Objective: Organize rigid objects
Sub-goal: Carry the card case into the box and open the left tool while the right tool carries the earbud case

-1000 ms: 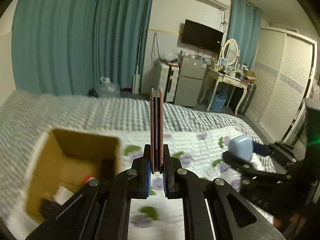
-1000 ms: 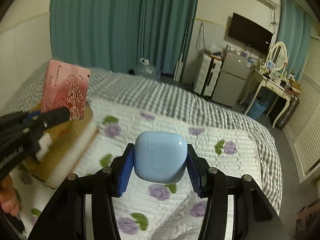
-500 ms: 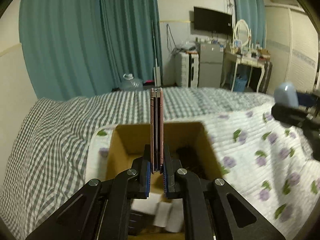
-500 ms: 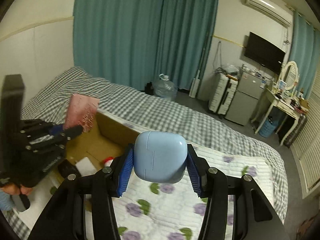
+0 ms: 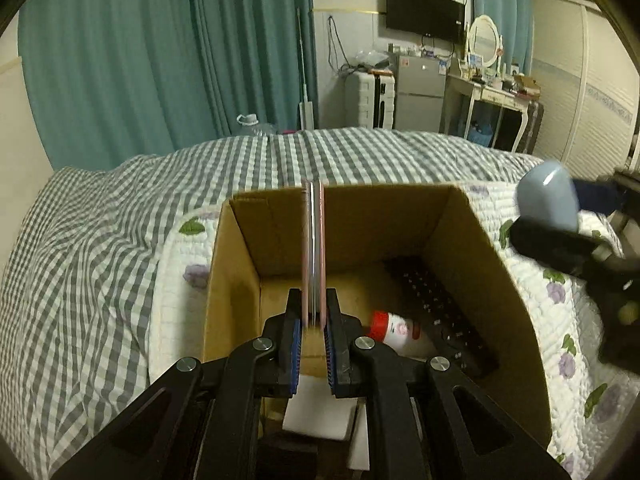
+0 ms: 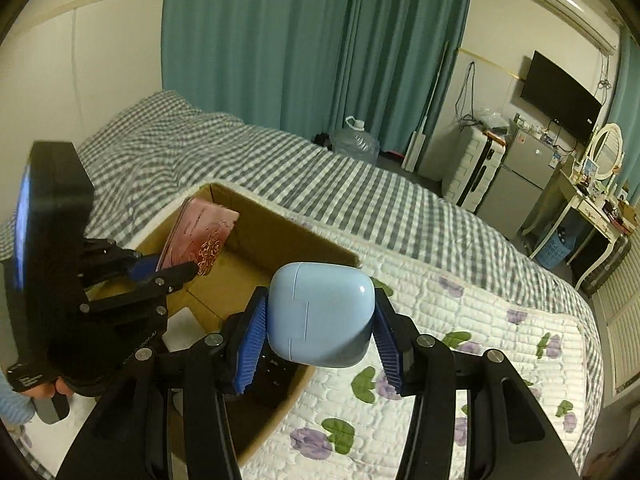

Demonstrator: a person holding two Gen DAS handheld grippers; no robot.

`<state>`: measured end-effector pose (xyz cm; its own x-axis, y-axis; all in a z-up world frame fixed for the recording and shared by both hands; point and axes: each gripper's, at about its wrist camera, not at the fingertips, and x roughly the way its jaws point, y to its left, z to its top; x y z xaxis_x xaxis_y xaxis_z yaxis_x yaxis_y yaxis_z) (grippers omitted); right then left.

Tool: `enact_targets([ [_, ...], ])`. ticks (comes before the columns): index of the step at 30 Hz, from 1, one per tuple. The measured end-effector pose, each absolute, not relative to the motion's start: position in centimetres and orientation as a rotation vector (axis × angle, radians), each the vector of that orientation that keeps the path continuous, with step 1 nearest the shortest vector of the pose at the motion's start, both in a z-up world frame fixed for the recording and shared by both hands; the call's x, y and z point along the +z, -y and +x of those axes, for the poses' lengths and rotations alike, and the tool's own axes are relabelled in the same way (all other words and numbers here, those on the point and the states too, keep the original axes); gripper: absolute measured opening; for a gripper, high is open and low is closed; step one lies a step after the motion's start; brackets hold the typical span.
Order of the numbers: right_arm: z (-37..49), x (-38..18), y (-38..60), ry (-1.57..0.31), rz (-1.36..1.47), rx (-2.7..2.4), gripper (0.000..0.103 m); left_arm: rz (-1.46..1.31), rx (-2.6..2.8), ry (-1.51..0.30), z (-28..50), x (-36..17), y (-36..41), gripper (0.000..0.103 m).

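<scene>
Both grippers loaded above an open brown cardboard box [image 5: 472,248] on the bed.

The left gripper [image 5: 314,334] has its jaws nearly closed, beginning to part, with the thin pink patterned card case [image 5: 314,252] standing edge-up between the pads over the box interior. The right gripper [image 6: 320,334] is part-open, clamped on the pale blue rounded earbud case [image 6: 320,312] near the box's rim. Below the left fingers, a white bottle with red cap [image 5: 394,328] and black keyboard [image 5: 444,308] lie inside.

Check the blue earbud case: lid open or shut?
Shut. The blue earbud case sits between the right claw pads with only a thin seam line down its face, no gap or raised lid.
</scene>
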<state>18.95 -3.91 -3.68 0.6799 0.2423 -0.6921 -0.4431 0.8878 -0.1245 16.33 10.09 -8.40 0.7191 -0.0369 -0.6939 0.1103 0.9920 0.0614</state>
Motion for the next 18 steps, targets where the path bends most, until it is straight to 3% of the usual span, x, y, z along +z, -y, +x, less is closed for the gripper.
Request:
enact_targets([
  [3,19.3,-4.2,3.2,-0.735,-0.296,0.391,0.050,0.104,-0.080,-0.737,16.1,-7.6,-10.2,0.014],
  [5,19.5,-4.1,3.0,-0.734,-0.293,0.392,0.050,0.093,-0.088,-0.716,15.9,-6.8,-10.3,0.022],
  [7,19.4,-3.9,2.7,-0.729,-0.294,0.389,0.050,0.082,-0.085,-0.689,15.5,-6.1,-10.6,0.042],
  [8,19.3,-3.8,2.6,-0.727,-0.297,0.388,0.050,0.077,-0.080,-0.671,15.2,-5.7,-10.8,0.046],
  [12,18.8,-2.8,2.6,-0.713,-0.309,0.378,0.050,0.063,-0.067,-0.616,14.1,-4.2,-11.7,0.049],
  [15,18.3,-2.2,2.6,-0.705,-0.317,0.366,0.050,0.038,-0.055,-0.572,12.9,-3.2,-12.7,0.059],
  [18,18.2,-1.7,2.2,-0.705,-0.322,0.358,0.050,0.020,-0.061,-0.541,12.1,-2.6,-13.5,0.062],
])
